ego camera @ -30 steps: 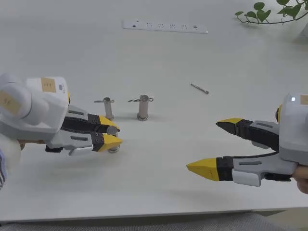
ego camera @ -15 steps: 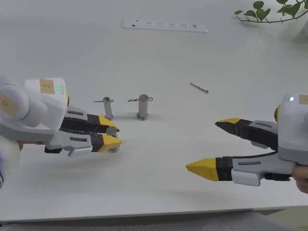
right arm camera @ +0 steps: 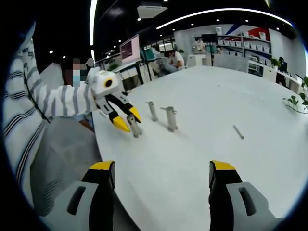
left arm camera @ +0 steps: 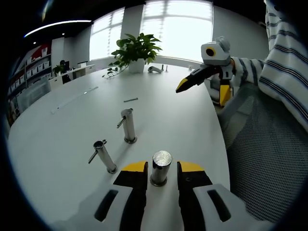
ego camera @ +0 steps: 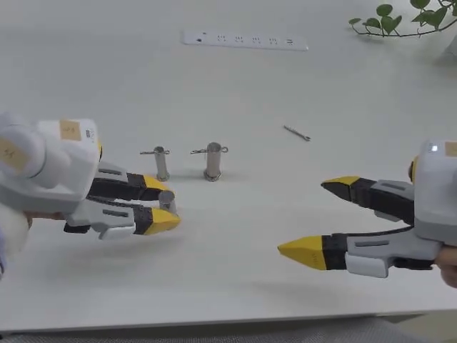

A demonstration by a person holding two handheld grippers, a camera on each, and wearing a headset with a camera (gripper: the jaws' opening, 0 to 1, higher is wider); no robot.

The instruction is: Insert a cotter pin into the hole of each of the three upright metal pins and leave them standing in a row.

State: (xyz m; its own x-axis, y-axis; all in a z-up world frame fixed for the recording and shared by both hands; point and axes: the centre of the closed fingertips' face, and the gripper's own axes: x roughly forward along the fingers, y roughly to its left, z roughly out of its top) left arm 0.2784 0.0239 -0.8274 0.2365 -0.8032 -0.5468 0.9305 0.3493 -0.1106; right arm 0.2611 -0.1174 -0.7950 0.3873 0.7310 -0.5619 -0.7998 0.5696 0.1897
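Note:
Three upright metal pins stand on the white table. Two of them, a thinner pin and a thicker pin, each carry a cotter pin through the top. The third pin has no cotter pin and sits between the jaws of my left gripper, which is shut on it. A loose cotter pin lies farther right. My right gripper hovers open at the near right, holding nothing.
A white power strip lies at the far side of the table. Plant leaves reach in at the far right corner. The table's front edge runs close below both grippers.
My left gripper has drifted slightly toward the near edge, the third pin moving with it. The right gripper has stayed still and open.

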